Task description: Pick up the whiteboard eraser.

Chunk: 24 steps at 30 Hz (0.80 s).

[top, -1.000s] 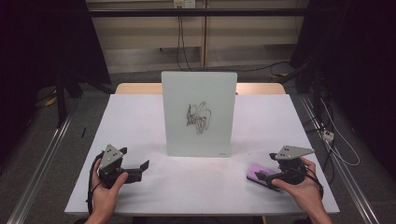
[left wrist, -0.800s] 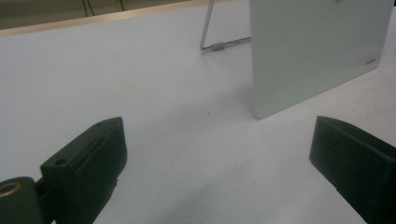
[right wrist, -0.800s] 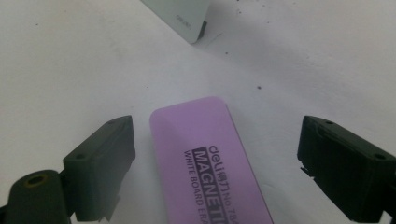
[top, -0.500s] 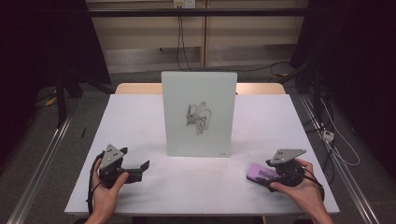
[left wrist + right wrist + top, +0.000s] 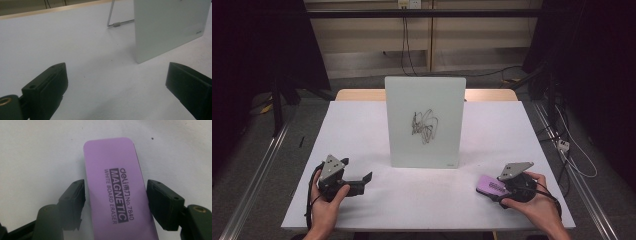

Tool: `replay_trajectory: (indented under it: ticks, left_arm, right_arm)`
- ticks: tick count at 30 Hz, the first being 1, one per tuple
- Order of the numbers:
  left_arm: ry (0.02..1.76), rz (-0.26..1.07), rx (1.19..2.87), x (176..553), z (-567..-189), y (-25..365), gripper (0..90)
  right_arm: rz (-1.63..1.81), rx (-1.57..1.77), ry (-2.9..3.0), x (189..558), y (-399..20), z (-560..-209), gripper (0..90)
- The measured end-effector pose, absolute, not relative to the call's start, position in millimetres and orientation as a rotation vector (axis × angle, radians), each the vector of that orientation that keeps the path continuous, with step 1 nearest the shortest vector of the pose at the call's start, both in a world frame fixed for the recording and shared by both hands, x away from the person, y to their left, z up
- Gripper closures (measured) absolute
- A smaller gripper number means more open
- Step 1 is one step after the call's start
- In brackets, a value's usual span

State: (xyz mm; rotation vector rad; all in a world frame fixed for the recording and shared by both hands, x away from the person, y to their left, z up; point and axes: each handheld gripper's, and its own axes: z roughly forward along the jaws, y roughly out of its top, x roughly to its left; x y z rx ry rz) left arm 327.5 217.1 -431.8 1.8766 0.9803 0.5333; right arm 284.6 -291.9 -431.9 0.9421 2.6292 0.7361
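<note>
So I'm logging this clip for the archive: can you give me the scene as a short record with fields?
Setting: white table, person seated at its near edge
Board: small whiteboard standing upright mid-table, black scribble on its face
Eraser: purple magnetic whiteboard eraser lying flat at near right
Right claw: jaws have just been closing, one on each long side of the eraser; pads at its edges, firm contact unclear
Left claw: open, nothing between the jaws, resting near left and aimed toward the board
Scribble state: not yet wiped
</note>
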Motion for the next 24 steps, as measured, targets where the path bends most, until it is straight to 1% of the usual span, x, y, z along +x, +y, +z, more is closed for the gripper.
replay_trajectory:
  ticks: [2, 4, 5, 16, 24]
  left_arm:
    - [0.978, 0.527, 1.883, 327.6, -431.5, 217.6, 4.2]
    - [0.979, 0.529, 1.879, 327.6, -431.7, 217.2, 4.1]
    - [0.98, 0.532, 1.875, 327.5, -431.8, 216.8, 4.1]
    - [0.978, 0.53, 1.877, 327.6, -431.6, 216.9, 4.1]
    - [0.979, 0.532, 1.878, 327.5, -431.8, 216.8, 4.2]
  right_arm:
    - [0.735, 0.939, 2.634, 284.6, -291.9, -432.3, 33.2]
    - [0.721, 0.933, 2.632, 284.4, -291.8, -431.7, 36.9]
    - [0.715, 0.933, 2.634, 284.8, -291.8, -431.4, 37.3]
    - [0.667, 0.923, 2.65, 284.9, -289.1, -429.3, 40.1]
    - [0.704, 0.99, 2.625, 284.7, -293.7, -426.6, 40.6]
